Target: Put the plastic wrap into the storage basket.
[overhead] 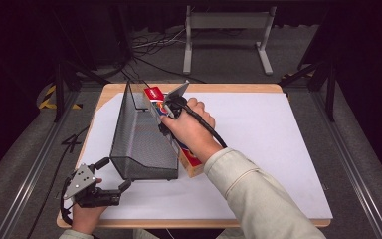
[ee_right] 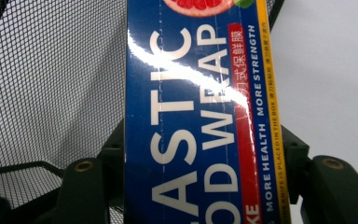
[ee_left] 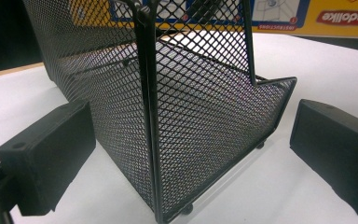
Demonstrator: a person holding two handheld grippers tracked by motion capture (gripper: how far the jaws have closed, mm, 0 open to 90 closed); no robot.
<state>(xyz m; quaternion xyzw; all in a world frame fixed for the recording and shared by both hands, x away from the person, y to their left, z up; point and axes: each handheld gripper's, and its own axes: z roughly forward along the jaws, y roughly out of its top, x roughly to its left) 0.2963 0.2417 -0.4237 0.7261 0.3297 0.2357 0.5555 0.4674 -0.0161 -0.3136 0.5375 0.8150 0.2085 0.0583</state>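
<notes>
The right gripper (overhead: 165, 119) is clamping a long plastic wrap box (ee_right: 200, 116) lying just beside the black mesh file holder (overhead: 139, 134), touching its wall, while the left gripper (overhead: 113, 174) is hovering wide apart at the holder's near corner.

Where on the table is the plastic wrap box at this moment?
In the high view the plastic wrap box lies along the right side of the black mesh holder, near the table's middle, clamped by the right gripper.
</notes>
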